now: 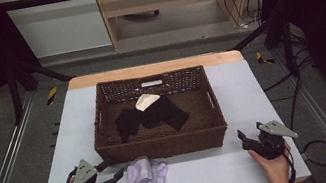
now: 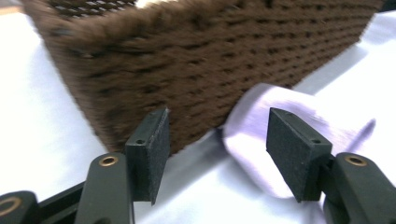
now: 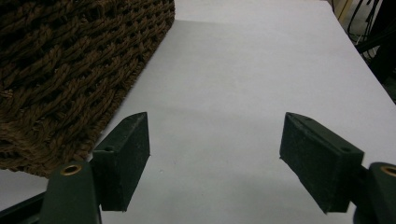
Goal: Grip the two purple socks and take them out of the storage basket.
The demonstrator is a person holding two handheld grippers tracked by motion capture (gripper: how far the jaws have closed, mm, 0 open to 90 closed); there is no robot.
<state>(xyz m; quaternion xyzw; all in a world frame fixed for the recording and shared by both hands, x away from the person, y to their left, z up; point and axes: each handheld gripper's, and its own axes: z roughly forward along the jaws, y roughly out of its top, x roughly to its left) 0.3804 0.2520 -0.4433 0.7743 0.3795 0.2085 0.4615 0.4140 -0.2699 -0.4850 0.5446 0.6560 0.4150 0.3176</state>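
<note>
**Two claws rested low at the near edge of a desk, a lilac cloth beside the left one**

A person sat at a pale desk (image 1: 251, 86) with a hand-held claw in each hand. A brown wicker basket (image 1: 160, 145) stood in the middle of the desk. Inside it lay a dark garment (image 1: 152, 115) with a cream piece of cloth (image 1: 146, 101) touching its far edge.

The left claw (image 1: 117, 173) sat near the front left corner of the basket, pointing to the right. Its jaws were spread apart and pinched nothing. A crumpled lilac cloth (image 1: 147, 178) lay on the desk just in front of the basket's near wall, right at the tips of that claw. In the left gripper view, the left claw (image 2: 217, 149) showed its two black pads wide apart, with the lilac cloth (image 2: 261, 116) lying ahead of them and partly behind the right-hand pad, against the woven basket (image 2: 196, 60) wall.

The right claw (image 1: 244, 139) rested near the basket's front right corner, well apart from the cloth. In the right gripper view, the right claw (image 3: 215, 140) had its jaws spread wide over bare desk (image 3: 243, 60), with the basket's (image 3: 70, 60) corner at the left.
</note>
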